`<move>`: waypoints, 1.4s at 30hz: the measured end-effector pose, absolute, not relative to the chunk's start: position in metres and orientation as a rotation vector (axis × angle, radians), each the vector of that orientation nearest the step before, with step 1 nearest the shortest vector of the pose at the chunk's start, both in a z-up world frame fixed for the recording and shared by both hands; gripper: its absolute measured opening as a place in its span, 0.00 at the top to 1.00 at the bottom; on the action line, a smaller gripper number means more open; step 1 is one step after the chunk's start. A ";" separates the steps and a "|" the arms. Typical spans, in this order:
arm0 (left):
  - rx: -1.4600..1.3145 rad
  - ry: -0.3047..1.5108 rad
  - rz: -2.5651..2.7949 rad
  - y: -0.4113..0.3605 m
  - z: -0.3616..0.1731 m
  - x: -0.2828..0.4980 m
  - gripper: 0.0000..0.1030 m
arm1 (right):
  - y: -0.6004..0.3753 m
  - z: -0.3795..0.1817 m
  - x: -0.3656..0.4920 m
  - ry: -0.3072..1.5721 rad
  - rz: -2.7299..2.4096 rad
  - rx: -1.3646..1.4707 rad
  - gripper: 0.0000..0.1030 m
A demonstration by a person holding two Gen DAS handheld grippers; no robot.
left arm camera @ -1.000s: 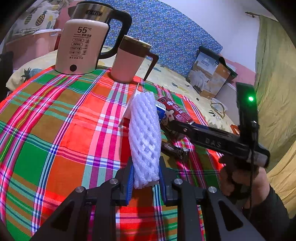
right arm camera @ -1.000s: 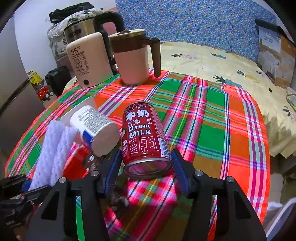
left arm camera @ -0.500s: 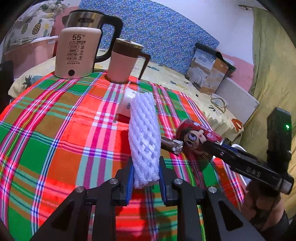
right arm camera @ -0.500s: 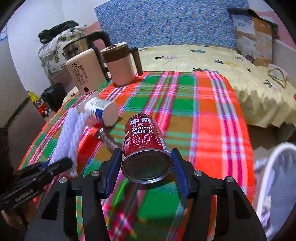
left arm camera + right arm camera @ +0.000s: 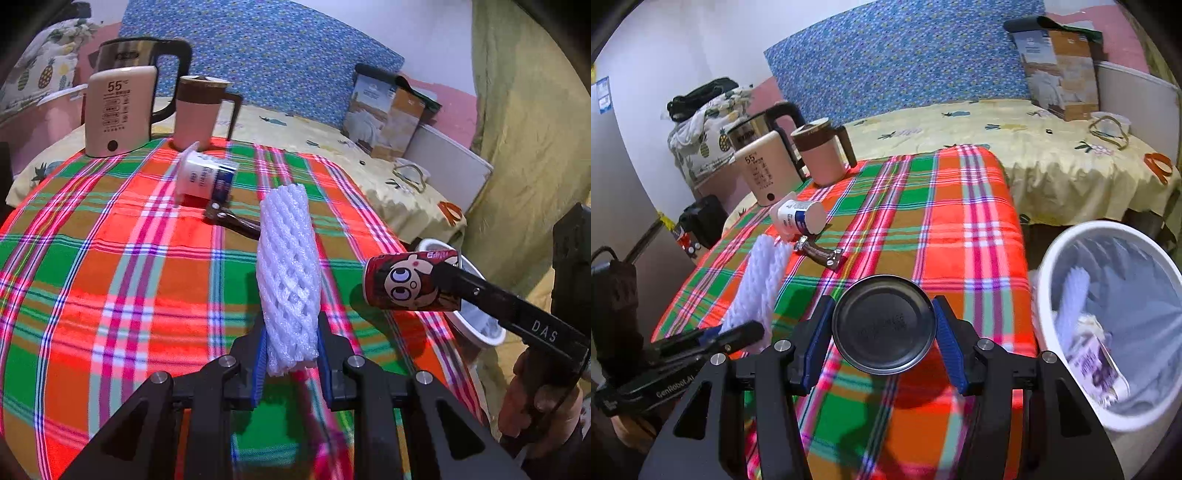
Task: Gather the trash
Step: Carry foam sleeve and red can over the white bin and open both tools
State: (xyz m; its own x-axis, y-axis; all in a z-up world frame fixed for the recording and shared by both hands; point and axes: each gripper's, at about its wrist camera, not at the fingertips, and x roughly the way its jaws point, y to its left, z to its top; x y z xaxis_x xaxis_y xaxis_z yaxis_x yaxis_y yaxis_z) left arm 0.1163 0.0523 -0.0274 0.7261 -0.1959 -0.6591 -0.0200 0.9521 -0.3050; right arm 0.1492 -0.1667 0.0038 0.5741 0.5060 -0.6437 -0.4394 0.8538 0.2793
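My left gripper (image 5: 290,354) is shut on a white foam net sleeve (image 5: 288,273), held above the plaid tablecloth (image 5: 110,258). My right gripper (image 5: 884,332) is shut on a red milk can (image 5: 884,325), seen end-on; in the left wrist view the can (image 5: 410,284) hangs by the table's right edge, over the white trash bin (image 5: 476,325). The bin (image 5: 1045,280), lined with a bag and holding some trash, stands right of the table. A white yogurt cup (image 5: 205,179) and a dark wrapper (image 5: 232,219) lie on the cloth; both also show in the right wrist view, cup (image 5: 798,218) and wrapper (image 5: 822,254).
A cream kettle (image 5: 118,110) and a pink mug (image 5: 197,110) stand at the table's far edge. A bed with a yellow sheet (image 5: 1052,147) and a cardboard box (image 5: 1060,70) lies behind. A yellow curtain (image 5: 524,129) hangs on the right.
Both grippers pulled back from the table middle. The right gripper lifted the can off the cloth and carried it right, toward the bin. The left gripper still holds the foam sleeve.
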 end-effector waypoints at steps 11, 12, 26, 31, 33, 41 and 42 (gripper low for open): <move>-0.234 0.750 -0.141 0.013 -0.011 0.102 0.77 | -0.194 0.007 0.130 0.754 0.533 0.155 0.47; -0.228 0.750 -0.146 0.009 -0.009 0.102 0.77 | -0.196 0.007 0.129 0.753 0.531 0.158 0.47; -0.157 0.759 -0.221 -0.038 -0.002 0.118 0.77 | -0.242 0.009 0.122 0.712 0.454 0.208 0.47; -0.137 0.760 -0.257 -0.057 0.000 0.126 0.77 | -0.266 0.009 0.122 0.701 0.407 0.232 0.47; -0.130 0.761 -0.274 -0.066 0.000 0.129 0.77 | -0.275 0.009 0.122 0.693 0.382 0.243 0.47; -0.109 0.767 -0.337 -0.095 0.003 0.143 0.77 | -0.308 0.009 0.121 0.674 0.288 0.276 0.47; -0.106 0.768 -0.346 -0.099 0.003 0.145 0.77 | -0.311 0.008 0.121 0.674 0.281 0.279 0.47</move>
